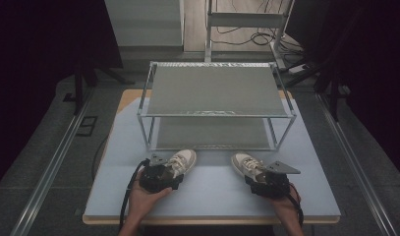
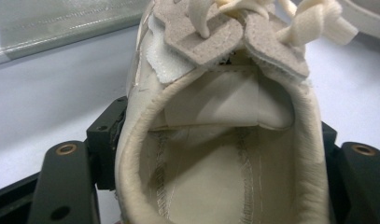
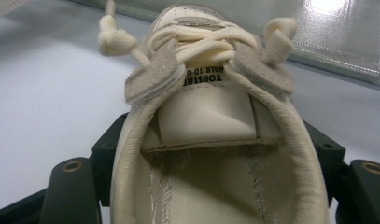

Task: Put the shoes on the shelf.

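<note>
Two cream sneakers are sitting on the pale bench [image 1: 212,191], just in front of a two-tier metal shelf rack [image 1: 215,91]. Left sneaker [image 1: 182,162] is lying at bench front-left, toe pointing up and right toward the rack's lower tier. Right sneaker [image 1: 245,164] is lying at front-right, toe angling up and left. The two are well apart, toes leaning toward each other.

Left gripper [image 1: 160,177] is sitting over the heel end of the left sneaker, with the person's left hand [image 1: 146,196] holding it from below. In the left gripper view the heel collar of that sneaker [image 2: 225,154] is sitting between the two black jaws, which are standing wide and flanking both sides of the shoe; the jaws are meeting the shoe's sides, gripping it at the heel. Laces and suede eyelet tabs are showing at the top.

Right gripper [image 1: 266,183] is doing the same on the right sneaker, with the right hand [image 1: 286,204] behind it. In the right gripper view the sneaker [image 3: 215,154] is filling the gap between the wide-set jaws, its sides pressing against them. The tongue label is showing printed text, knotted laces above.

Both sneakers are resting soles down on the bench.
</note>
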Demonstrator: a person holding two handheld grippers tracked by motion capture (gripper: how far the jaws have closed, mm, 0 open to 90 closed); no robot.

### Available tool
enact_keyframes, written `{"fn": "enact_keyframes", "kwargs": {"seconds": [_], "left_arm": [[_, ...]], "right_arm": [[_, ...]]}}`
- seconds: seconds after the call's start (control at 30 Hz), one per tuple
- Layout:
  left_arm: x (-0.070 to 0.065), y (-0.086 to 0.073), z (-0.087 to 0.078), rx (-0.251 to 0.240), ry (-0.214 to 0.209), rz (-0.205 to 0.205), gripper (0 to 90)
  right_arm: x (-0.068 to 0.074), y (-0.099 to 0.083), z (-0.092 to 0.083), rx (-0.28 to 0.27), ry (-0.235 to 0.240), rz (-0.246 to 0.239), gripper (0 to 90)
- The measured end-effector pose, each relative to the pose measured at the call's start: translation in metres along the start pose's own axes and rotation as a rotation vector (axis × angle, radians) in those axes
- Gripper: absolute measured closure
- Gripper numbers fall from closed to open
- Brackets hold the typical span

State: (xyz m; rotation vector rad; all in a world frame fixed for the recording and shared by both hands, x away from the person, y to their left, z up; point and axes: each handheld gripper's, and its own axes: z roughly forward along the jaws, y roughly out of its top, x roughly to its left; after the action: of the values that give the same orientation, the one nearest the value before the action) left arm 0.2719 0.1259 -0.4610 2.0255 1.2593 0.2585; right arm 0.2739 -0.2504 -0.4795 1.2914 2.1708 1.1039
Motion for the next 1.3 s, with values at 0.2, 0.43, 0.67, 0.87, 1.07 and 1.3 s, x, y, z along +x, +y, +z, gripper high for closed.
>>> {"fn": "enact_keyframes", "kwargs": {"seconds": [0.2, 0.43, 0.67, 0.87, 1.07, 1.3], "left_arm": [[-0.001, 0.006, 0.003, 0.001, 0.022, 0.01, 29.4], [-0.002, 0.023, 0.007, -0.02, 0.017, 0.024, 29.5], [-0.007, 0.039, 0.015, -0.017, 0.016, 0.052, 29.5], [-0.009, 0.047, 0.022, -0.013, 0.021, 0.064, 29.5], [-0.009, 0.059, 0.031, -0.008, 0.027, 0.064, 29.5], [-0.009, 0.071, 0.038, -0.004, 0.041, 0.066, 29.4]], "right_arm": [[-0.005, 0.006, -0.005, -0.014, -0.004, 0.006, 28.7], [-0.006, 0.022, -0.005, -0.034, -0.002, -0.01, 28.7], [-0.006, 0.035, 0.0, -0.046, 0.001, -0.001, 28.7], [-0.007, 0.041, 0.005, -0.044, 0.002, 0.002, 28.7], [-0.008, 0.048, 0.014, -0.036, -0.006, 0.005, 28.7], [-0.01, 0.057, 0.025, -0.031, -0.016, 0.02, 28.7]]}}
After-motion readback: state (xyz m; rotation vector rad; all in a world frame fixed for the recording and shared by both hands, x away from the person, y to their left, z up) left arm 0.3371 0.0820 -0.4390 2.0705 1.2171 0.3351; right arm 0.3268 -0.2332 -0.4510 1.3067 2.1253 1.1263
